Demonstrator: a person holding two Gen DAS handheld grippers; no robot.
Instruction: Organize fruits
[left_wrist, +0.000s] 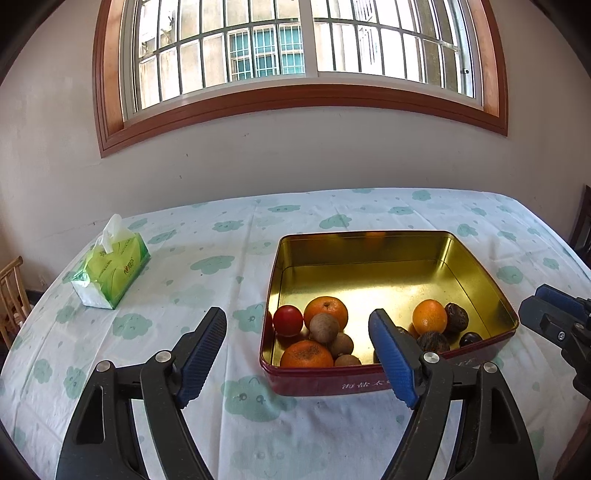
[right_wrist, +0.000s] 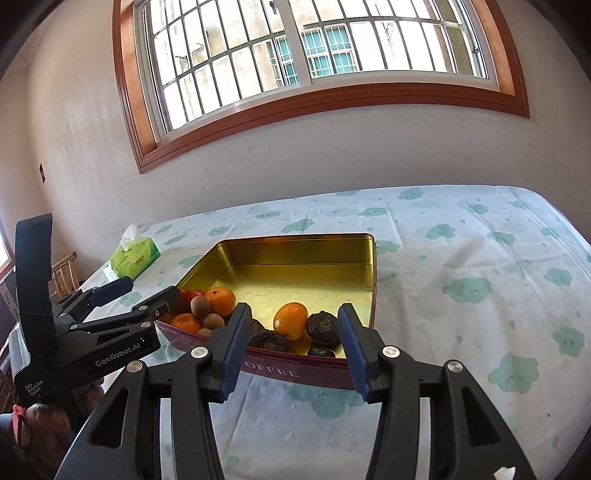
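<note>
Left of the tin (left_wrist: 476, 266) lies a tissue pack (left_wrist: 112, 269); nearer, the left gripper (left_wrist: 299, 354) stands released and empty, oranges (left_wrist: 327, 312), a tomato (left_wrist: 288, 320) and dark fruits (left_wrist: 456, 317) lie inside the tin, and the right gripper (right_wrist: 291, 347) hangs unclenched before it

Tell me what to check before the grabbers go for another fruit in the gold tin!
1. Left gripper open and empty: ok, nothing sits between its blue pads.
2. Right gripper open and empty: ok, nothing is between its pads, which stand closer together than the left's.
3. Tin flat on the table: ok.
4. Fruit all in the tin: ok, oranges, a red fruit, brown fruits and dark wrinkled ones; none shows on the cloth.
5. Fruit sorted by kind: not ok, kinds are mixed in both clusters.
6. Tissue pack out of the way: ok, it stands apart, left of the tin.
</note>
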